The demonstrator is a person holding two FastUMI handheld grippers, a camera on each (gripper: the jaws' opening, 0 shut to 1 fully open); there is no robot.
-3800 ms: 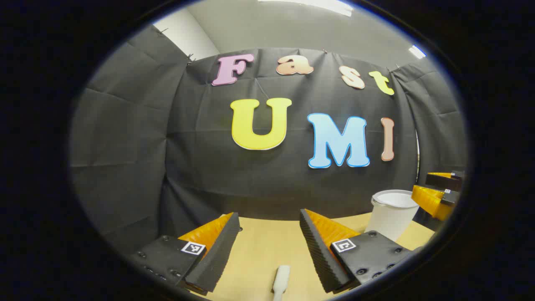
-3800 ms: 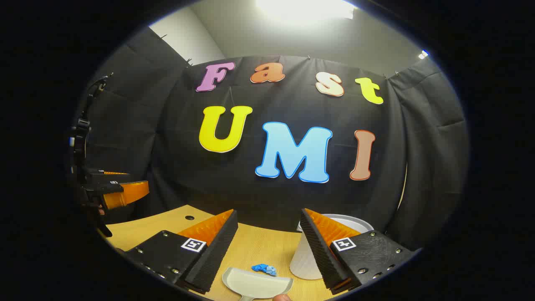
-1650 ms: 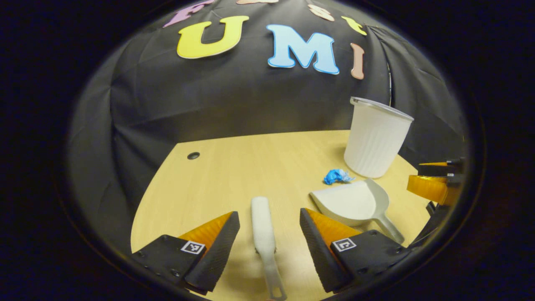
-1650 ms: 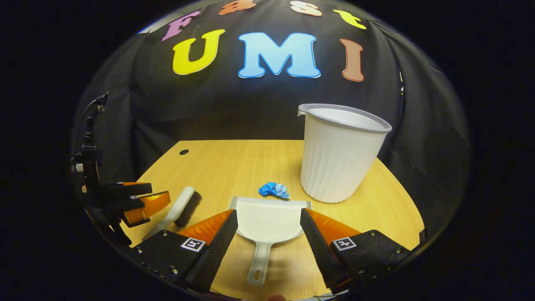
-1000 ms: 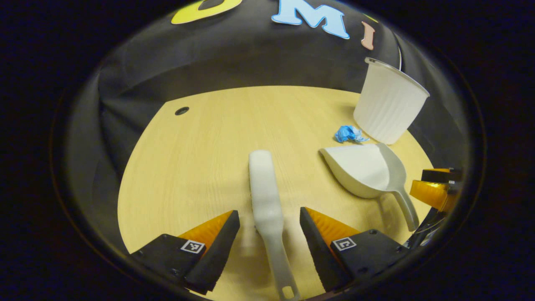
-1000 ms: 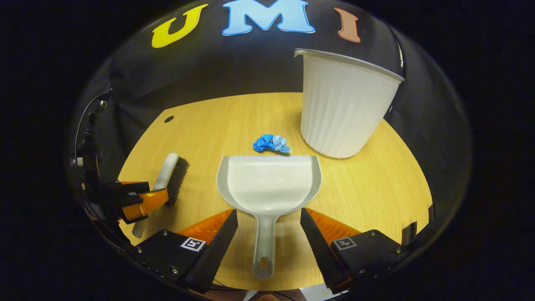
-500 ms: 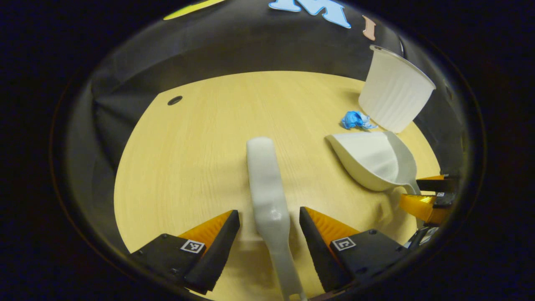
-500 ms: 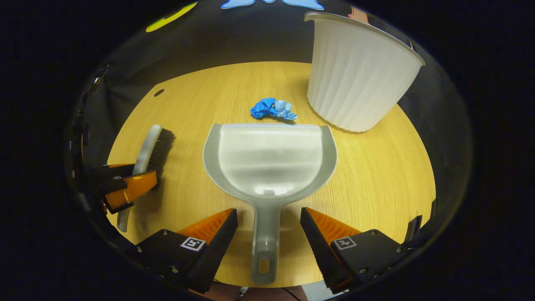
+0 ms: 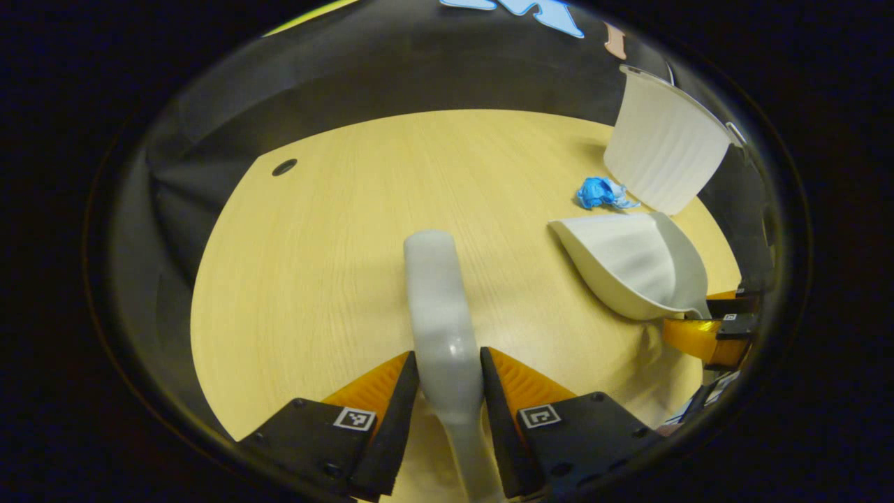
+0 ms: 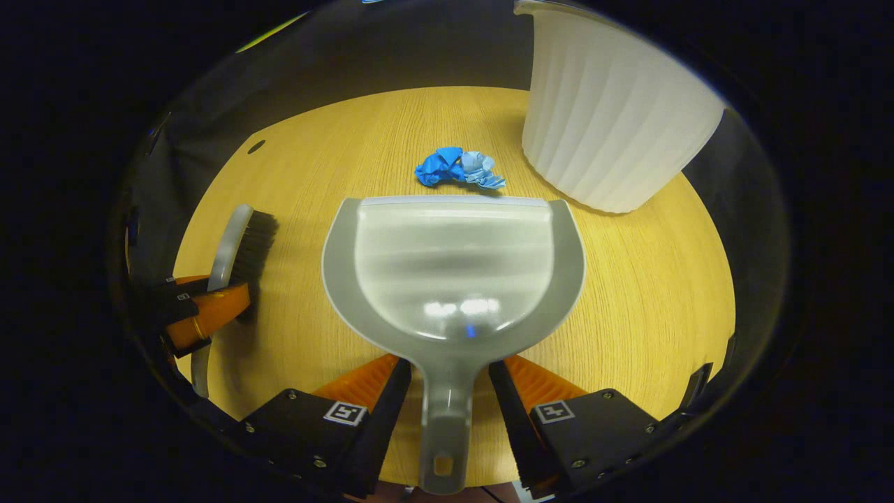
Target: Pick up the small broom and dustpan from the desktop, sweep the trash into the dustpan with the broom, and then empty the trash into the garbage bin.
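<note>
On the desktop (image 10: 628, 293), the left gripper (image 9: 449, 391) has its fingers pressed against both sides of the broom (image 9: 440, 314) handle, and the right gripper (image 10: 447, 391) likewise pinches the dustpan (image 10: 454, 265) handle. The blue trash (image 10: 457, 169) lies just beyond the pan's lip at twelve o'clock, the garbage bin (image 10: 614, 119) at one o'clock. Both handles are narrow and smooth, so either tool could twist in its grip on lifting, and a hard sweep might knock the trash past the pan.

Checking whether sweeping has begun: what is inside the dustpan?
Nothing: the dustpan pan is bare. The blue crumpled trash lies on the desk just beyond its front lip.
</note>
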